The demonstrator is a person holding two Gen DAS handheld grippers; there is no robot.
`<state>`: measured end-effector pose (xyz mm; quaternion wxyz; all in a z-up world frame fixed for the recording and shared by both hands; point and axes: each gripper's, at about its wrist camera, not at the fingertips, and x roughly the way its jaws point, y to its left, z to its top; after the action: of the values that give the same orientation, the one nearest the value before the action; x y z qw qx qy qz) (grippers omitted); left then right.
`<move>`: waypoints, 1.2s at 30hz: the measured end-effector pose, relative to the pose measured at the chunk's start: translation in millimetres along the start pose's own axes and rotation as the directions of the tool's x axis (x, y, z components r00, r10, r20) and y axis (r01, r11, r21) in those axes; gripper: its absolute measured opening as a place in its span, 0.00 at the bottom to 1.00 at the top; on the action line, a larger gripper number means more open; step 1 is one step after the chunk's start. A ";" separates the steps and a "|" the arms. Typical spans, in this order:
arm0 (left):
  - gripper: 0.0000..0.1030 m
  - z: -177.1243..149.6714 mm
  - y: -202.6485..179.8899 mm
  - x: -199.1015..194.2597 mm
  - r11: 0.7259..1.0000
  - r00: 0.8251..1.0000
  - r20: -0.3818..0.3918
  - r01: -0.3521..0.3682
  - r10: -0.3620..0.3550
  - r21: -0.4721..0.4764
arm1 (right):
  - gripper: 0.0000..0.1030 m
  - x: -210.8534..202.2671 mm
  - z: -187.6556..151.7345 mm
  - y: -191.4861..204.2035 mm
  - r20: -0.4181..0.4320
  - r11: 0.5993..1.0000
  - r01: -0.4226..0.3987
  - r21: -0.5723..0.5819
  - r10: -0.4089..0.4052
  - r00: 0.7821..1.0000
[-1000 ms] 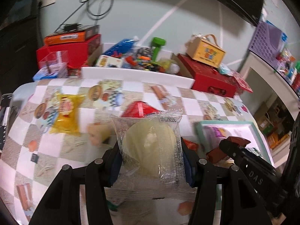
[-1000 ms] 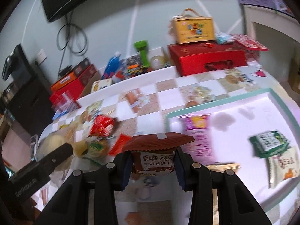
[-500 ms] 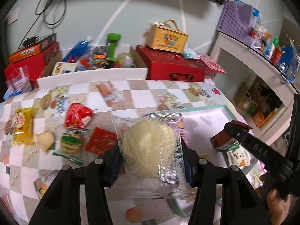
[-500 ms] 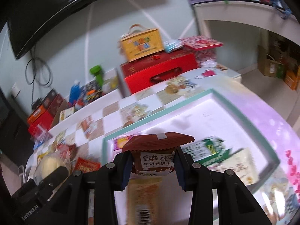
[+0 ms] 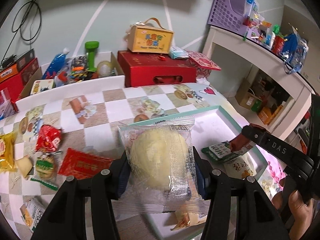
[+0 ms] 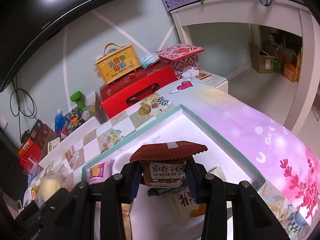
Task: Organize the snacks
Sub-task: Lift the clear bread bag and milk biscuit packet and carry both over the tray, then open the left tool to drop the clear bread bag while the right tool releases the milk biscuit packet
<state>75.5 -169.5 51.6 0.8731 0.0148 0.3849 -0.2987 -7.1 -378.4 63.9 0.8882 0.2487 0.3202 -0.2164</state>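
While both grippers hang over the checked tablecloth (image 5: 112, 108), each pinches one snack.
Left gripper (image 5: 161, 164): jaws pressed on a clear wrapped bun (image 5: 160, 156), pale and round, with a printed square code at the wrapper's top; it is held over the near left edge of the tray.
Right gripper (image 6: 163, 177): jaws clamped on a brown biscuit packet (image 6: 166, 170) whose white label reads "纯浓" and "牛奶味饼干"; it is held above the tray's floor.
Tray (image 6: 200, 118): white inside, teal rim, lying on the right end of the table.
In the tray: a green packet (image 5: 218, 152), a white packet with brush writing (image 5: 240, 167) and a purple packet (image 6: 99, 172) at the left edge.
Loose on the cloth, left of the tray: a red foil snack (image 5: 48, 140), a flat red packet (image 5: 82, 164) and a yellow packet (image 5: 6, 152) at the left edge.
Behind the table's far edge: a yellow handled box (image 6: 116, 65) reading "儿童节快乐" on top of a red carton (image 6: 138, 90).
Writing on the right gripper's arm, seen from the left wrist: "DAS".
A person's thumb (image 5: 298, 202): on the right gripper's handle.
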 end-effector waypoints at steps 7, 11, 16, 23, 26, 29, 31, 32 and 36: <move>0.54 3.7 -17.5 26.2 0.999 0.999 -0.026 0.033 -0.032 0.024 | 0.41 8.9 0.6 4.8 0.014 0.999 -0.022 -0.023 0.022 1.000; 0.54 6.0 -21.1 44.0 0.999 0.998 -0.059 0.036 -0.035 0.021 | 0.41 14.7 1.0 6.8 0.018 0.999 -0.022 -0.031 0.023 1.000; 0.54 7.4 -24.5 56.9 0.999 0.996 -0.080 0.032 -0.030 0.026 | 0.41 19.1 0.7 6.2 0.018 0.999 -0.027 -0.025 0.028 0.999; 0.55 11.6 -27.2 65.8 0.999 0.996 -0.088 0.030 -0.027 0.029 | 0.41 24.9 0.5 12.0 0.012 0.999 -0.036 -0.037 0.036 0.999; 0.55 13.6 -27.0 67.8 0.999 0.996 -0.089 0.030 -0.027 0.032 | 0.41 26.9 0.3 16.1 0.011 0.998 -0.035 -0.045 0.035 0.999; 0.55 15.6 -27.9 70.3 0.999 0.996 -0.091 0.028 -0.025 0.039 | 0.41 28.5 -0.2 17.6 0.011 0.998 -0.031 -0.048 0.032 0.999; 0.55 17.0 -28.4 72.1 0.999 0.995 -0.094 0.029 -0.025 0.042 | 0.41 28.8 -0.4 18.9 0.011 0.998 -0.029 -0.054 0.030 0.999; 0.55 17.2 -28.8 72.8 0.999 0.995 -0.095 0.026 -0.022 0.043 | 0.41 28.9 -0.4 19.2 0.010 0.998 -0.030 -0.054 0.030 0.999; 0.57 17.7 -28.3 71.3 0.999 0.995 -0.098 0.022 -0.018 0.040 | 0.41 30.7 -0.9 20.0 0.002 0.998 -0.030 -0.055 0.030 1.000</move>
<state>109.6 -233.7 21.2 0.8499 0.0435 0.4208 -0.3141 24.9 -369.1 48.7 0.8982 0.2287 0.3211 -0.1945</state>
